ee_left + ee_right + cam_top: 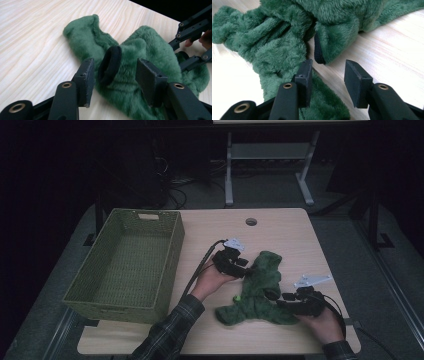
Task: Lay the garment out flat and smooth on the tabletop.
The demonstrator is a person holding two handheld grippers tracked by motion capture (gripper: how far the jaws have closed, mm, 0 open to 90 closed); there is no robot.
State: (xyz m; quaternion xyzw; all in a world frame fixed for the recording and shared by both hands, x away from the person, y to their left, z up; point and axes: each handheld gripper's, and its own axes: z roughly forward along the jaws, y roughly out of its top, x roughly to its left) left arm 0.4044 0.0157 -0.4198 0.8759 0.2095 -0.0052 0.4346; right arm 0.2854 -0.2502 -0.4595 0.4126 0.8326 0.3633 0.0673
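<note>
A crumpled green fleece garment (257,285) (150,50) (274,42) lies on the light wooden table (280,230), right of centre. My left gripper (244,266) (115,75) is at the garment's upper left part, open. A black-edged cuff (110,65) sits between its jaws, and neither pad presses on it. At the garment's lower right edge my right gripper (283,299) (328,72) is open too. Its left fingertip rests against the fleece and bare wood shows in the gap. Another black-edged cuff (319,50) lies just ahead of those jaws.
An empty green woven basket (112,217) stands on the left side of the table. A round cable hole (251,221) sits near the far edge. A small bright green spot (239,297) shows on the garment. Beyond the table are desk legs and cables on a dark floor.
</note>
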